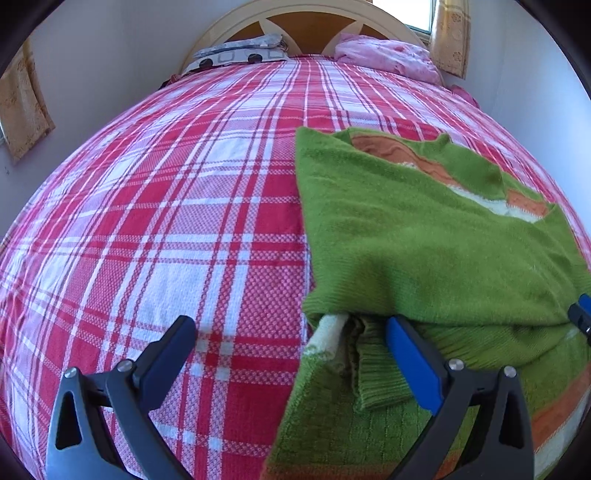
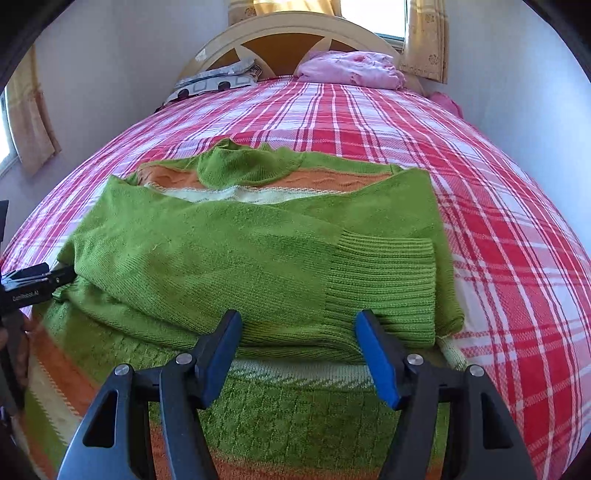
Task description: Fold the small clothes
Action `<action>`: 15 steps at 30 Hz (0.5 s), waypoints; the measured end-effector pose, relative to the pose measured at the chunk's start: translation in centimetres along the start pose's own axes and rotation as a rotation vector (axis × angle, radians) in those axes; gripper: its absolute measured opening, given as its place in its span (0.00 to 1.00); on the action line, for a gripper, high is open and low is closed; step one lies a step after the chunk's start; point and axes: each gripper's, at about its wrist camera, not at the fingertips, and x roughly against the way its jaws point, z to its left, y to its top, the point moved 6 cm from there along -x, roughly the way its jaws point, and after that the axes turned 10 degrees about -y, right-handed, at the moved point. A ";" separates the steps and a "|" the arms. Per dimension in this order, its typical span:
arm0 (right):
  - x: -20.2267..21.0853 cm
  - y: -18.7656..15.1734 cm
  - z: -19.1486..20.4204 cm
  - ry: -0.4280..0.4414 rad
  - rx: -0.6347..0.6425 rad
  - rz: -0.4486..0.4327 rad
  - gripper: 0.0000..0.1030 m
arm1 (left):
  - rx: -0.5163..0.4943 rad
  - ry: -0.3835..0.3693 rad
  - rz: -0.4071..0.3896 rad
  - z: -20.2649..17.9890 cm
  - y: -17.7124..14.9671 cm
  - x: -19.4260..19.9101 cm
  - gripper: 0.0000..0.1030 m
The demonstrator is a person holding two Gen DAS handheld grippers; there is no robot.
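Note:
A green knit sweater [image 1: 413, 236] with orange and cream stripes lies flat on the red and white plaid bedspread [image 1: 177, 221]. Its sleeves are folded across the body, and one ribbed cuff [image 2: 384, 280] lies on top. My left gripper [image 1: 291, 328] stands wide open at the sweater's left edge, one finger over the bedspread and the other over the knit. Just short of the cuff, my right gripper [image 2: 297, 325] hangs open above the sweater [image 2: 229, 258], pressing on nothing. Each gripper shows at the edge of the other's view: the right gripper [image 1: 580, 314] and the left gripper [image 2: 37, 284].
At the headboard [image 2: 295, 33] lie a grey patterned pillow [image 2: 218, 79] and a bunched pink blanket [image 2: 351, 70]. White walls close in on both sides of the bed. Curtains [image 2: 424, 40] hang by a window behind it.

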 end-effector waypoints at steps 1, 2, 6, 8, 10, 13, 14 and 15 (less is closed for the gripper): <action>0.2 -0.1 -0.2 0.002 -0.009 -0.007 0.64 | -0.004 0.003 -0.002 -0.1 0.0 0.0 1.00; 0.1 -0.1 -0.4 0.011 -0.020 -0.010 0.64 | -0.003 0.002 -0.002 0.0 0.0 0.0 1.00; 0.0 -0.2 -0.3 -0.002 -0.014 -0.014 0.64 | 0.005 -0.015 -0.001 0.1 -0.1 0.2 1.00; 0.4 -0.2 -0.1 -0.014 0.006 -0.024 0.64 | 0.006 -0.039 0.006 0.0 -0.4 0.4 1.00; 0.4 -0.3 -0.1 -0.006 0.002 -0.024 0.64 | 0.008 -0.059 0.011 -0.1 -0.7 0.7 1.00; 0.9 -0.2 -0.5 0.014 -0.021 -0.030 0.64 | 0.001 -0.075 0.003 -0.1 -1.0 1.6 1.00; 1.1 -0.2 -0.6 0.017 -0.022 -0.029 0.64 | -0.004 -0.079 0.002 -0.2 -1.2 1.8 1.00; 1.3 -0.3 -0.6 0.018 -0.019 -0.026 0.65 | -0.012 -0.084 0.003 -0.3 -1.5 2.1 1.00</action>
